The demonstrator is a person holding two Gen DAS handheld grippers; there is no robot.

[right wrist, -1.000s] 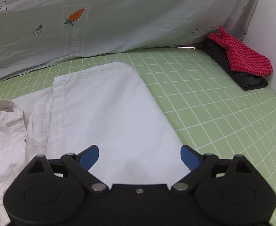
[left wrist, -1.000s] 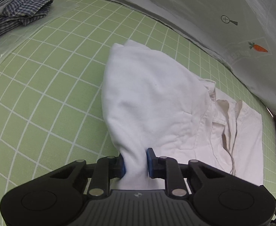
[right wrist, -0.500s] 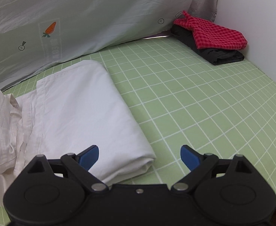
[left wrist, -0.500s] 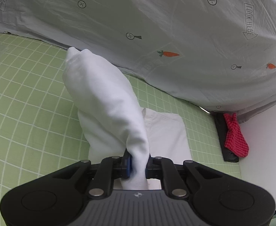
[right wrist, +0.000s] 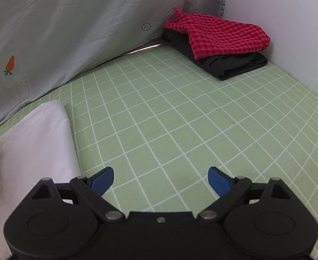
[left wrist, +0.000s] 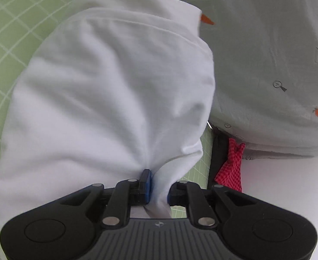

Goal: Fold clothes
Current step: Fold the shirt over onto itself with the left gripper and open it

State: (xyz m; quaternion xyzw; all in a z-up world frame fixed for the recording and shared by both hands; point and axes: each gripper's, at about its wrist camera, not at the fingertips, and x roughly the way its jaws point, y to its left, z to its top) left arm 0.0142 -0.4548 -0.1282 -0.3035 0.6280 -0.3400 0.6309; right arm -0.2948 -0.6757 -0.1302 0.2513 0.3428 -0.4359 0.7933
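Note:
My left gripper [left wrist: 157, 191] is shut on a bunched edge of the white shirt [left wrist: 106, 99], which is lifted and fills most of the left wrist view. The rest of the white shirt [right wrist: 35, 138] lies folded on the green grid mat [right wrist: 180, 119] at the left of the right wrist view. My right gripper [right wrist: 160, 181] is open and empty, low over bare mat just right of the shirt's edge.
A folded red checked cloth [right wrist: 217, 33] lies on a folded black garment [right wrist: 230, 65] in the far right corner by the white wall; they also show in the left wrist view [left wrist: 231, 166]. A grey carrot-print sheet [right wrist: 61, 32] hangs along the back.
My left gripper has carried the held shirt part further up and over to the right, so it now fills its view. My right gripper has moved right, off the shirt, over bare mat.

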